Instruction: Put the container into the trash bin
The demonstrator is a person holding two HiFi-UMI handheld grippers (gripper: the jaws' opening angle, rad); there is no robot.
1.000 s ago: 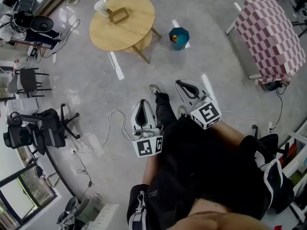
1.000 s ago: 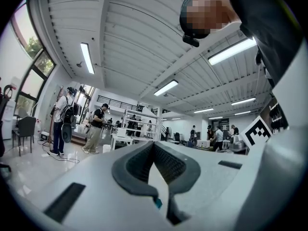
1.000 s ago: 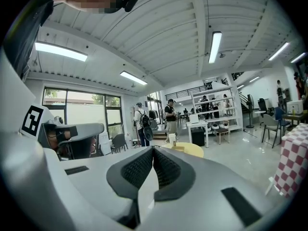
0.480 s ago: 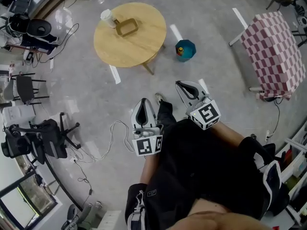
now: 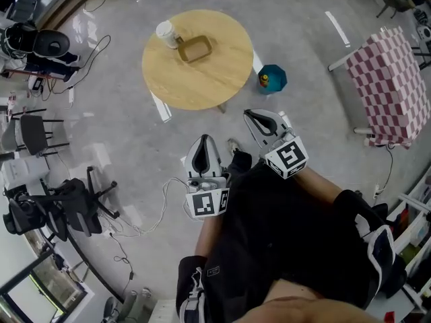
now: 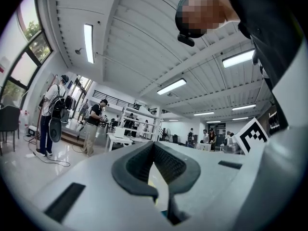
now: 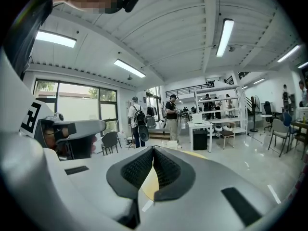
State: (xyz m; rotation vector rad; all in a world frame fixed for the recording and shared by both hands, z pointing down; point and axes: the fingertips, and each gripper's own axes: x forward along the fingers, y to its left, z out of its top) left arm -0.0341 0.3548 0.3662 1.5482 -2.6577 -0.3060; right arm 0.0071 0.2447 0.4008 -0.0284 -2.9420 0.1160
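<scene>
Grippers hang low in the head view, both empty and well apart from the round wooden counter (image 5: pixel 202 79) that sits toward 12 o'clock. The left gripper (image 5: pixel 204 142) points up the frame with its fingers (image 6: pixel 134 165) pressed together at the tips, nothing between them. The right gripper (image 5: pixel 250 115), just at its 2 o'clock, has its fingers (image 7: pixel 166 170) pressed together the same way, and they pinch nothing either.

The brown container (image 5: pixel 194 48) rests on the counter, toward the 12 o'clock part of the top, open side up. A white cup (image 5: pixel 166 33) stands just beside it at its 10 o'clock. Whether the two touch cannot be told.

The teal trash bin (image 5: pixel 273 79) stands on the grey floor (image 5: pixel 121 133) at the counter's 3 o'clock, near its rim but apart from it, between the counter and a checkered cloth (image 5: pixel 394 79) at the far 3 o'clock edge.

Black office chairs (image 5: pixel 67 204) crowd the 8 o'clock side, and a pale cable (image 5: pixel 158 210) trails across the floor at the left gripper's 8 o'clock.
</scene>
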